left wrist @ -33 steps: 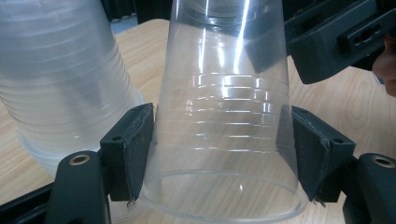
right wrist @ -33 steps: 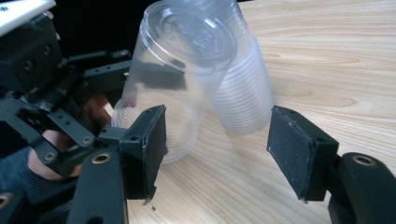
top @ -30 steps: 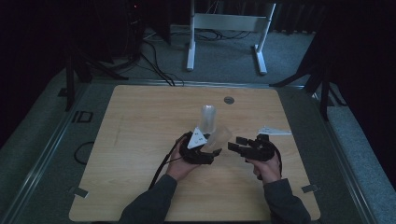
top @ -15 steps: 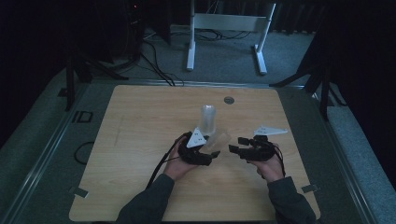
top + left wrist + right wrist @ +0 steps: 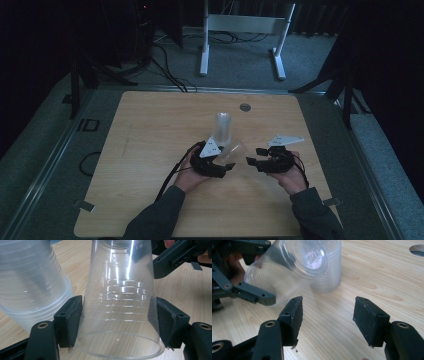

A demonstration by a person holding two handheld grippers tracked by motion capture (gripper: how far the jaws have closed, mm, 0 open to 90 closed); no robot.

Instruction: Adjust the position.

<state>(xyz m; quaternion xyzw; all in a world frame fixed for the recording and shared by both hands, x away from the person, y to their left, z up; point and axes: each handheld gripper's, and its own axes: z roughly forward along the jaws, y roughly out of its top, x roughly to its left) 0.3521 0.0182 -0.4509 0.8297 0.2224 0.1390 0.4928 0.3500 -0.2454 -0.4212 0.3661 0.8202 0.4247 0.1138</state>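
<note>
Two black pads of the left gripper point(image 5: 117, 322) pressed on either wall of a single clear cup point(image 5: 120, 297), low on its body near the rim, mouth toward the camera and base pointing away. Held tilted, almost on its side, above the table point(image 5: 150, 140); seen from the high view as a pale cup point(image 5: 234, 151) sticking out of the left gripper point(image 5: 220, 162) toward the right hand. Just beside it, to the left in the left gripper view, a stack of clear cups point(image 5: 30, 290), nested and standing mouth down; whether touching the held cup or not cannot be told.

Right gripper point(image 5: 327, 315) with jaws apart and nothing between them but bare wood; just been closing, yet the pads press on nothing. Aimed at the base of the held cup point(image 5: 287, 267), a little short of it, with the stack point(image 5: 328, 270) standing behind on the table point(image 5: 387, 277). From above, right gripper point(image 5: 252, 162) close to the cup's base, held by the right hand point(image 5: 290, 177); left hand point(image 5: 192, 177) under the other gripper. Farther out, stack point(image 5: 223, 127) upright just beyond the left gripper, near the middle of the table. Round grey disc point(image 5: 244, 107) near the far edge, well apart from both hands. Beyond the table, a white frame stand point(image 5: 245, 30) on the grey floor.
</note>
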